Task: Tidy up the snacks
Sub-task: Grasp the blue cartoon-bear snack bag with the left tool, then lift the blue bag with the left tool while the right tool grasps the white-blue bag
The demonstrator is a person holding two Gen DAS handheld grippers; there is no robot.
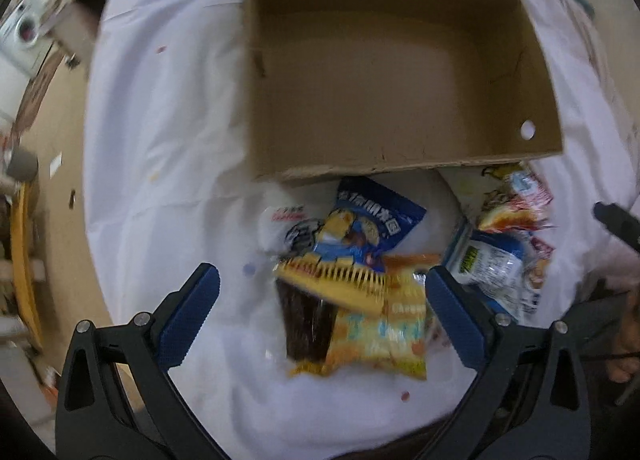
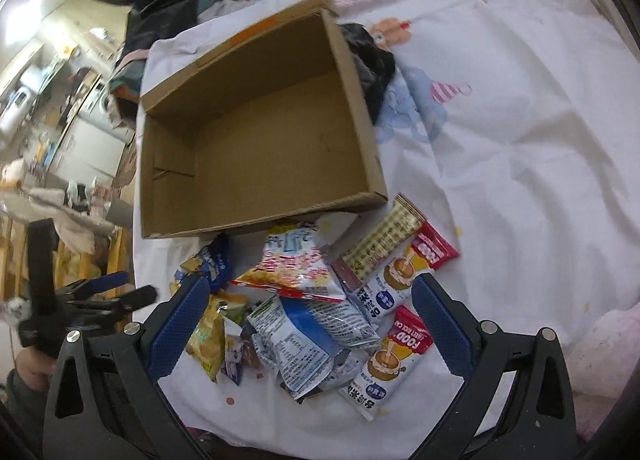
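An empty open cardboard box [image 1: 384, 68] [image 2: 256, 140] lies on the white sheet. Just in front of it sits a pile of snack packets. In the left wrist view my left gripper [image 1: 320, 280] is open, hovering above a yellow packet [image 1: 380, 336] and a dark brown one [image 1: 306, 320], with a blue packet [image 1: 368, 228] beyond. In the right wrist view my right gripper [image 2: 310, 292] is open over a blue-and-white packet [image 2: 296, 336]; red-and-white rice-cake packets [image 2: 384, 360] and a red-edged bag [image 2: 296, 264] lie around it. The left gripper [image 2: 120, 292] shows at the left edge.
The white sheet [image 2: 520, 140] with cartoon prints spreads wide to the right of the box. A dark cloth [image 2: 372, 56] lies against the box's far right side. Room furniture [image 2: 60, 100] and floor clutter [image 1: 28, 220] lie off the sheet's left edge.
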